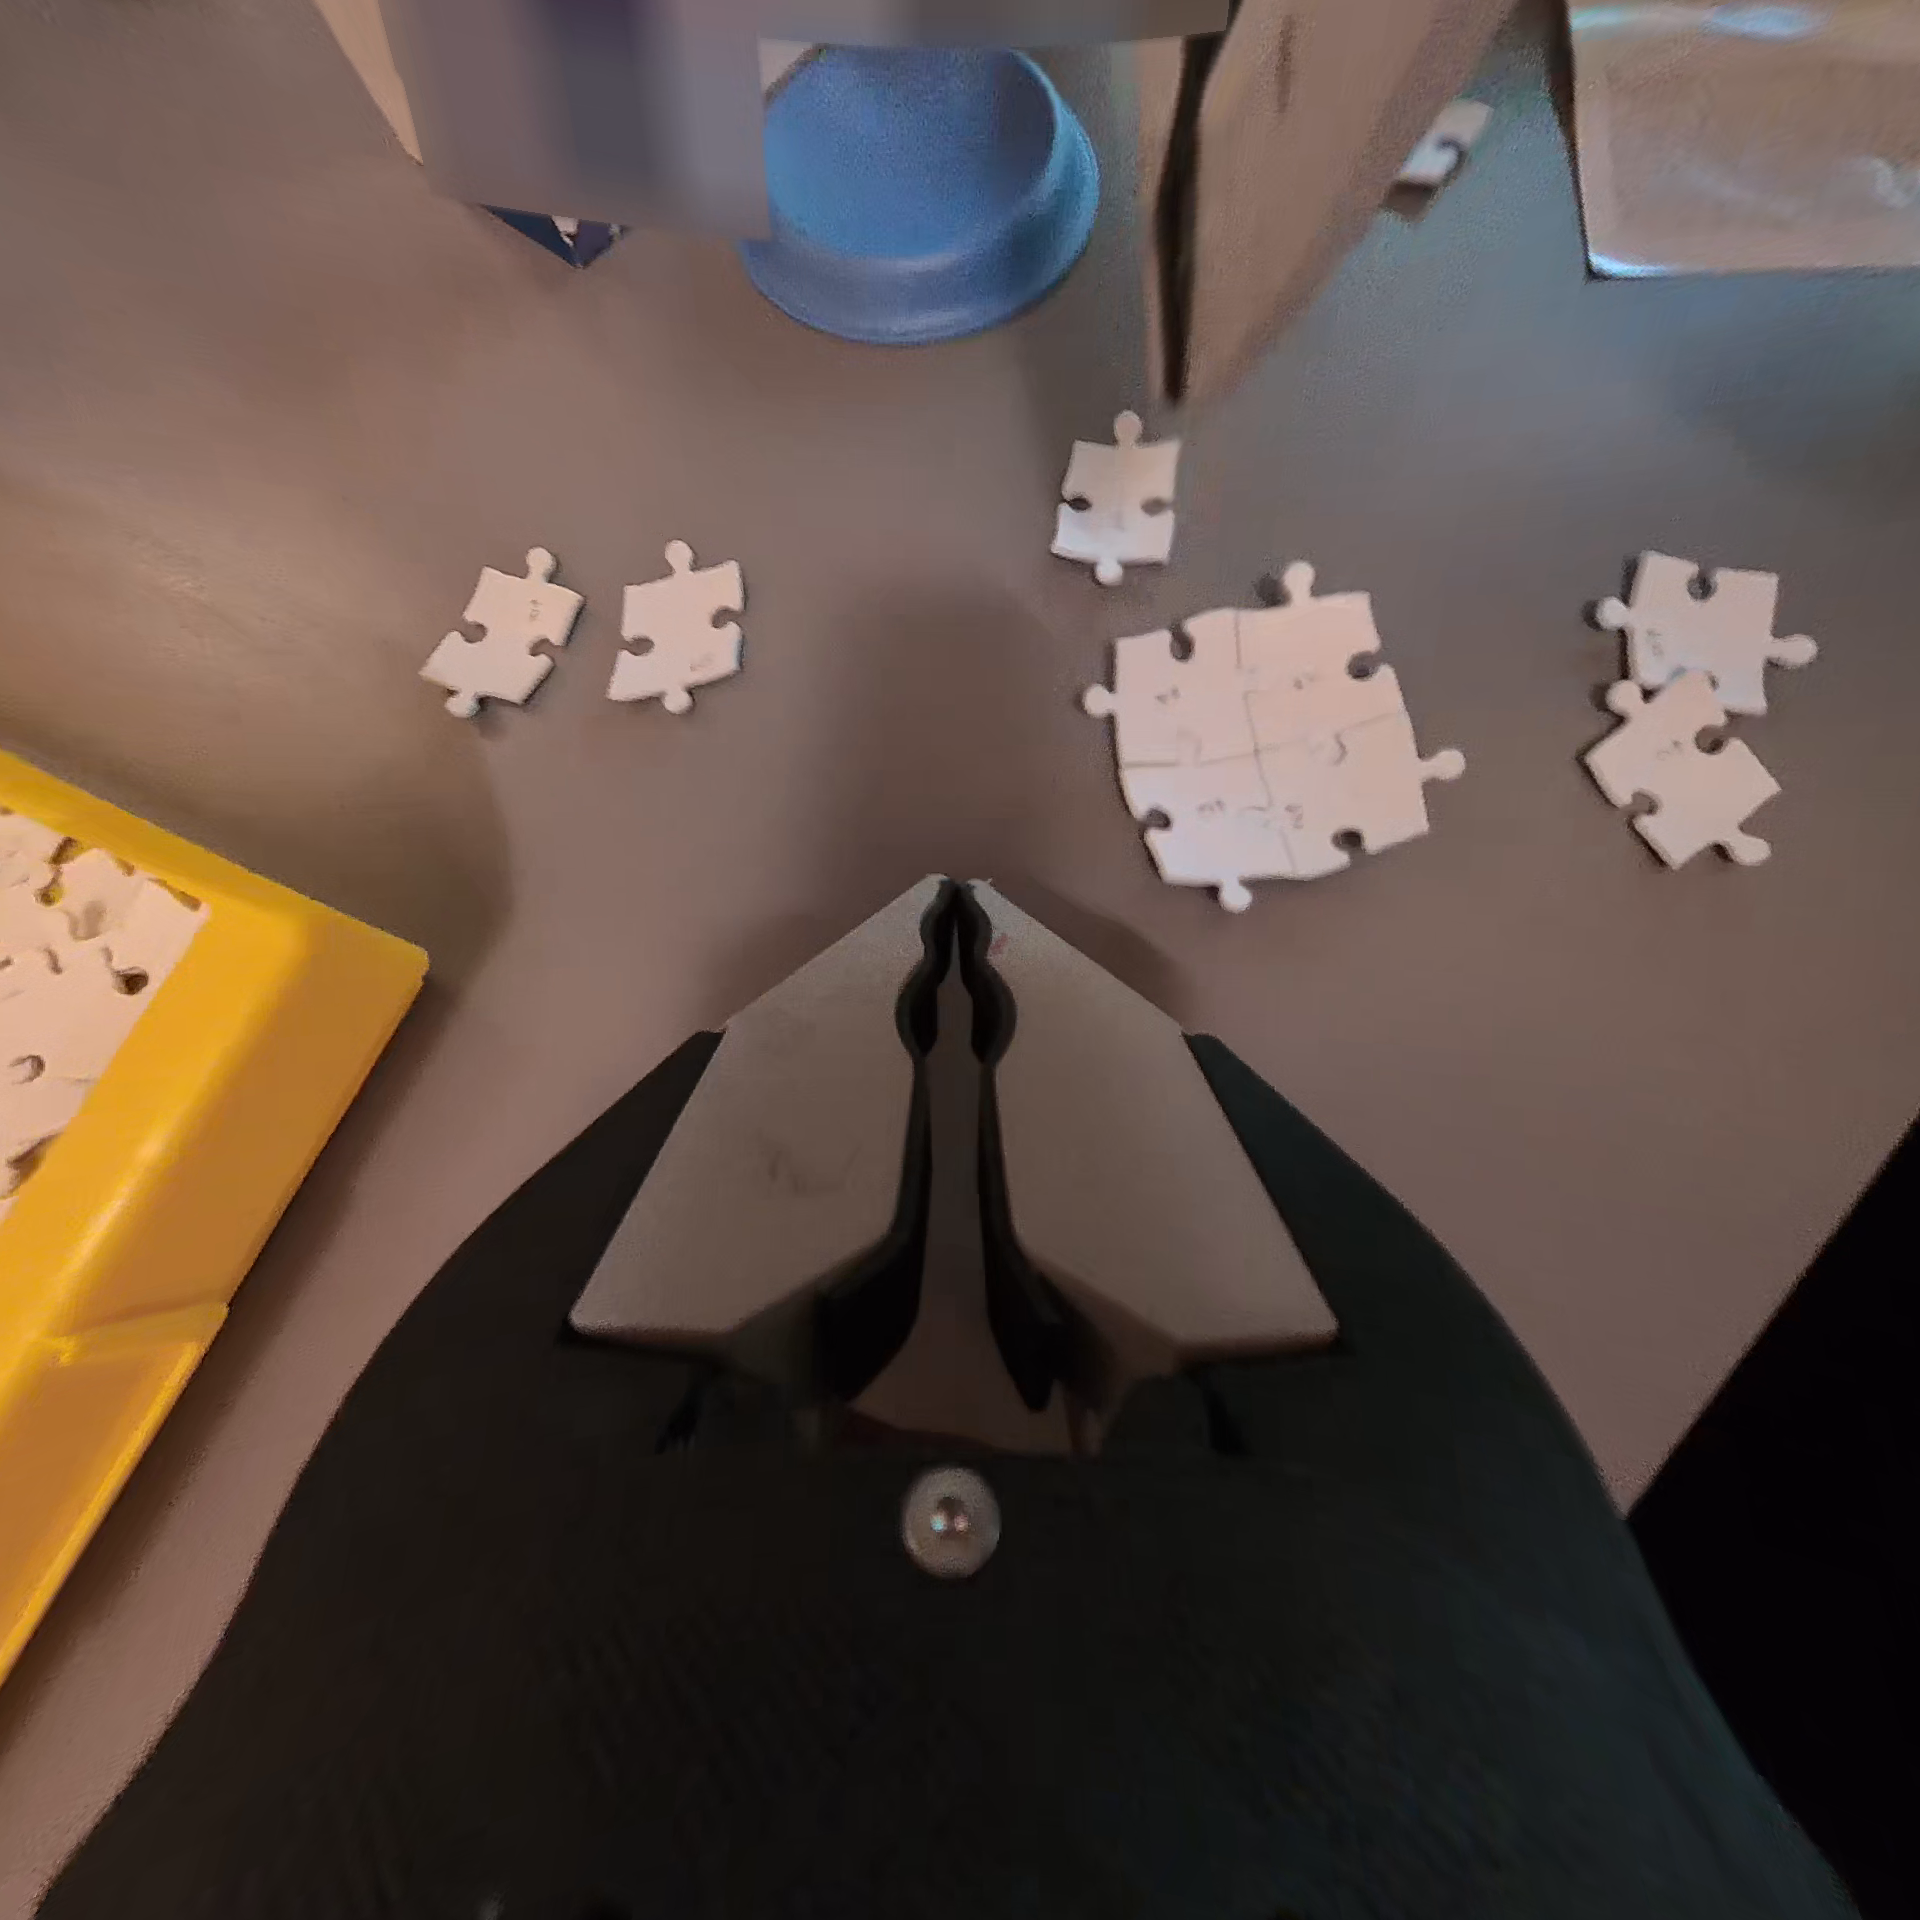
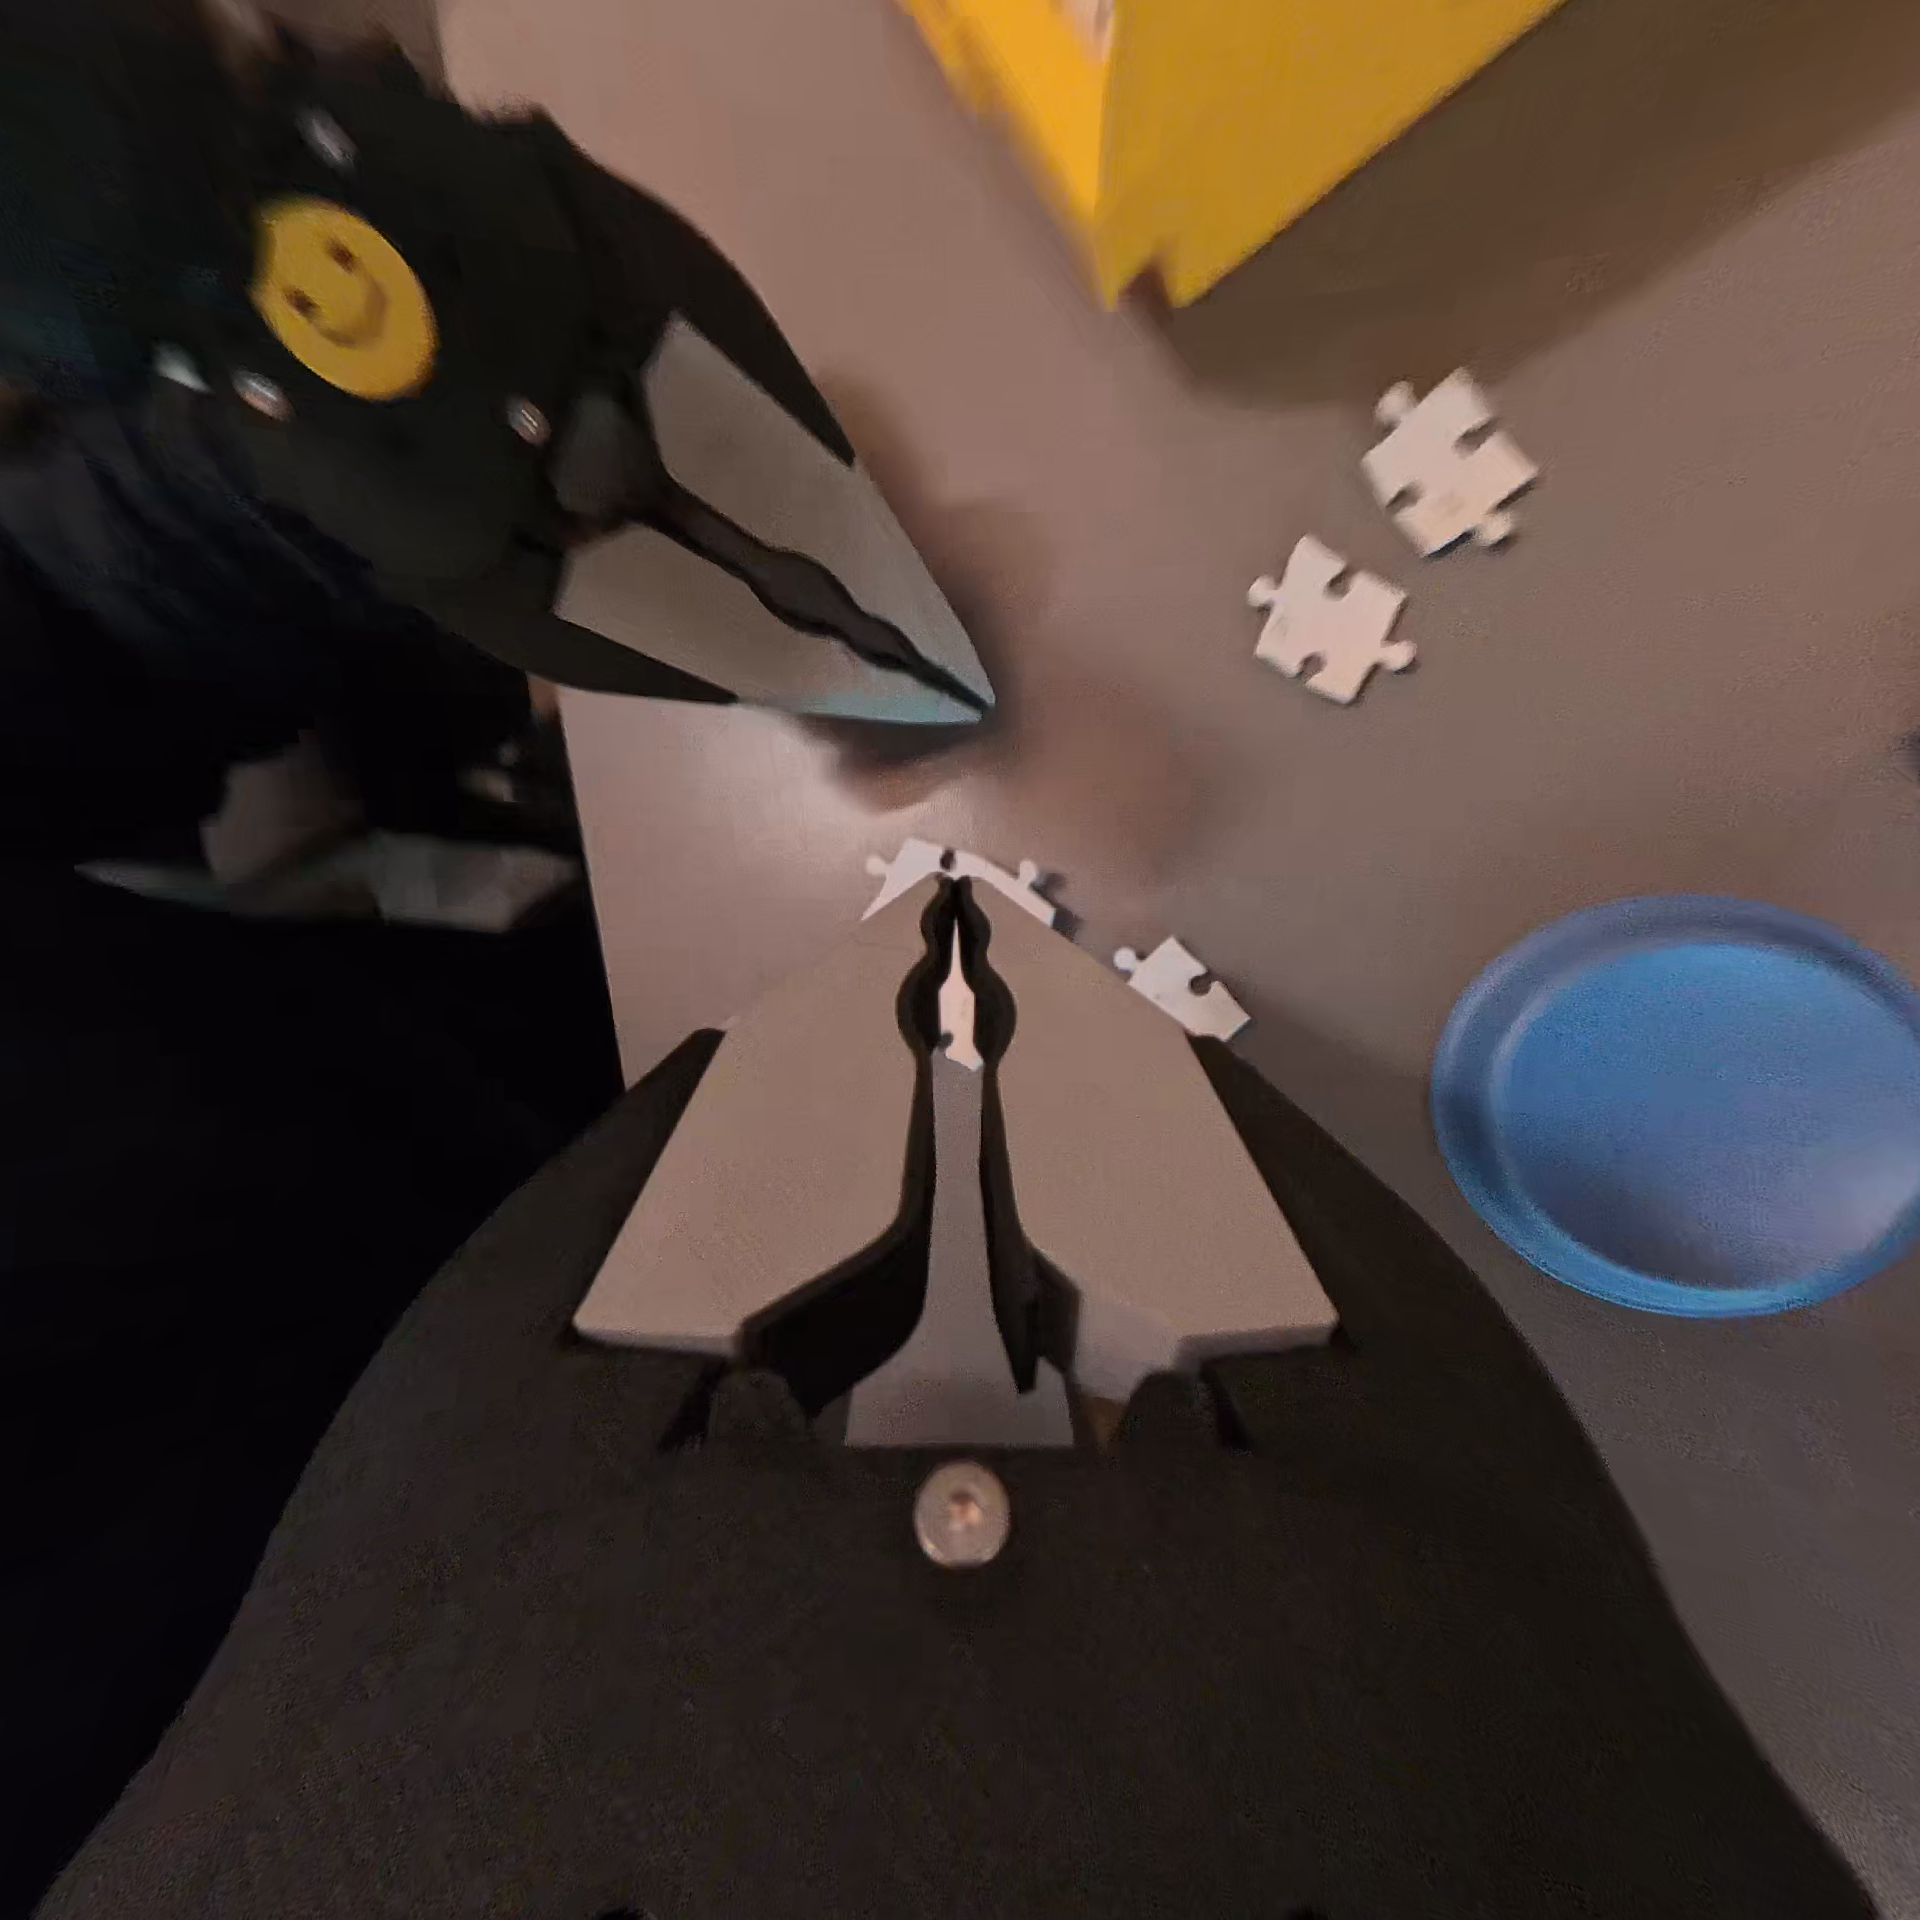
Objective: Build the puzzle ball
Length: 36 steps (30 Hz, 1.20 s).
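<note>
While the left gripper (image 1: 958, 891) hangs pinched shut and empty over the grey table (image 1: 831, 790), the right gripper (image 2: 958, 883) has its tips together over white puzzle pieces (image 2: 961, 1023); I cannot tell if it grips one. Just past the left tips lies a joined block of four (image 1: 1270, 750), with flat loose pieces (image 1: 677, 629) around it. A yellow bin (image 1: 260, 1060) of pieces sits near the table's left edge. Farther back stands a round blue stand (image 1: 920, 197).
</note>
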### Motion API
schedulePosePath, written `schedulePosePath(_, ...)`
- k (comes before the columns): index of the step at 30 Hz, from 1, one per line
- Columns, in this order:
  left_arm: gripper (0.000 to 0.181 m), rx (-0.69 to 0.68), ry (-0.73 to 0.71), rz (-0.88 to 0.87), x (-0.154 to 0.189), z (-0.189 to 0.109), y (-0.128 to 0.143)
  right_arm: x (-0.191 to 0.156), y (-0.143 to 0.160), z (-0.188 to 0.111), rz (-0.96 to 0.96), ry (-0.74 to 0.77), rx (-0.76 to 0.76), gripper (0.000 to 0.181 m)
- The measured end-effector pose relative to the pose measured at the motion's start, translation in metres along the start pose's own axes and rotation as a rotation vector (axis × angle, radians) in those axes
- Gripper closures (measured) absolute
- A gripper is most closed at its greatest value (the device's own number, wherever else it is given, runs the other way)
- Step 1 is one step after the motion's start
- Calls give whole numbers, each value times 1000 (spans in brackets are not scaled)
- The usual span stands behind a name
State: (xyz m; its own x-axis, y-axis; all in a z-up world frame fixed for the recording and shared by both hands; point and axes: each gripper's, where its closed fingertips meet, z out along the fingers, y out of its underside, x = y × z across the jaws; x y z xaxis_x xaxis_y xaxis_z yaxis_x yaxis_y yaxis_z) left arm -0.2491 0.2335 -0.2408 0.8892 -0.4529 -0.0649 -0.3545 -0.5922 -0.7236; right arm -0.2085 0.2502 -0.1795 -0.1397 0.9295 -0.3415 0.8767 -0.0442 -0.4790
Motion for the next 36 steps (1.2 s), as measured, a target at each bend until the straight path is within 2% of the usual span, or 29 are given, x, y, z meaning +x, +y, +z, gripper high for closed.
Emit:
schedulePosePath(3, 181, 30, 7, -19, -4, 2, -9, 8, -7, -26, 23, -8, 196, 181)
schedulePosePath(7, 181, 67, -19, 0, -13, 8, -26, 23, -3, -45, 31, -10, 396, 181)
schedulePosePath(11, 181, 129, -36, 65, -20, 16, -58, 33, -6, -68, -28, -7, 642, 181)
schedulePosePath(16, 181, 198, -32, 157, -25, 35, -104, 42, -4, -81, -206, 98, 810, 181)
schedulePosePath(18, 181, 232, -25, 170, -28, 45, -121, 43, -4, -84, -264, 175, 838, 181)
schedulePosePath(21, 181, 306, -38, 147, -35, 54, -140, 56, 2, -87, -275, 321, 770, 181)
schedulePosePath(22, 181, 329, -50, 129, -39, 55, -142, 63, 5, -90, -258, 380, 748, 181)
schedulePosePath(24, 181, 341, -110, 127, -50, 53, -135, 71, 10, -101, -214, 456, 733, 168)
schedulePosePath(27, 181, 382, -180, 149, -60, 45, -126, 65, 12, -111, -147, 404, 750, 147)
schedulePosePath(30, 181, 441, -130, 128, -49, 34, -134, 65, 22, -119, -79, 395, 680, 135)
schedulePosePath(33, 181, 490, -116, 137, -38, 26, -143, 65, 33, -161, -84, 468, 733, 138)
schedulePosePath(36, 181, 457, -149, 174, -38, 33, -138, 57, 43, -198, -58, 391, 863, 141)
